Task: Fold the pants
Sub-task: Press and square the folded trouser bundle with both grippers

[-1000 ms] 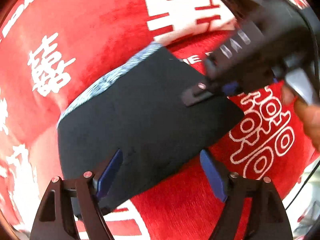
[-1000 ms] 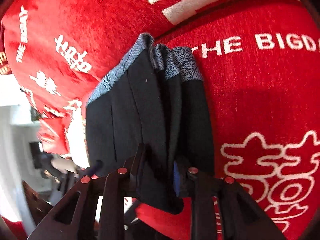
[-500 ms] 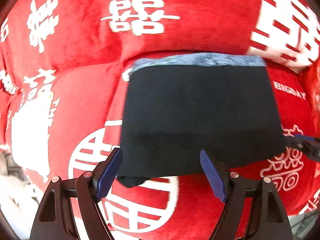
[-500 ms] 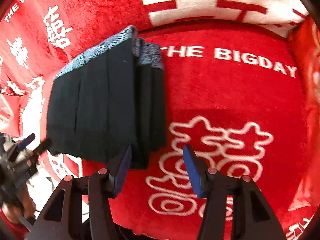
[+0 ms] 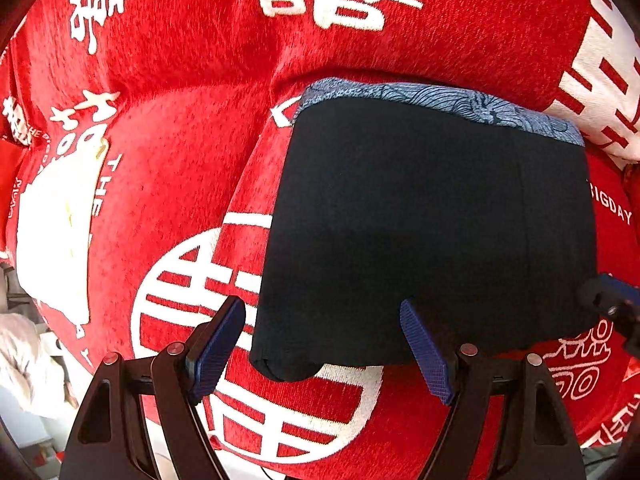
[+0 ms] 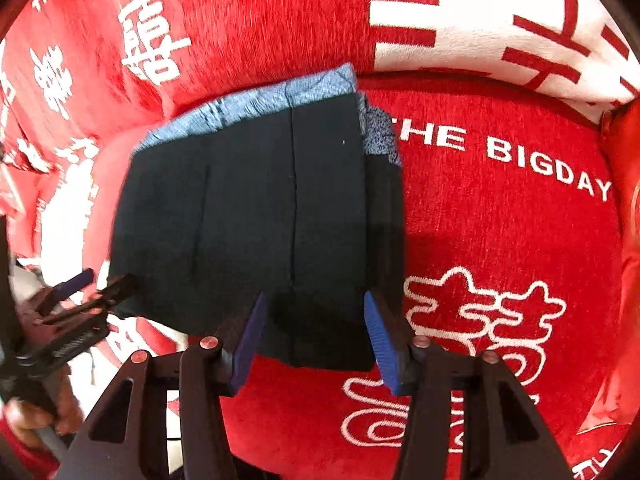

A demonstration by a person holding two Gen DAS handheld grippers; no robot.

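Observation:
The dark navy pants (image 5: 428,224) lie folded into a compact rectangle on the red cushion, with a blue patterned waistband (image 5: 440,100) along the far edge. They also show in the right wrist view (image 6: 256,216), with stacked layers at their right edge. My left gripper (image 5: 324,344) is open and empty just before the near edge of the pants. My right gripper (image 6: 316,328) is open and empty at the near right corner of the pants. The left gripper also shows in the right wrist view (image 6: 96,284) at the far left.
The red cushion cover (image 6: 500,220) with white characters and "THE BIGDAY" lettering lies under everything. A red cushion back (image 5: 240,52) rises behind the pants. The right gripper's tip (image 5: 612,300) shows at the right edge of the left wrist view.
My right gripper has let go of the folded pants and opened. Both grippers have drawn back toward the near edge. The pants now lie flat on the cushion.

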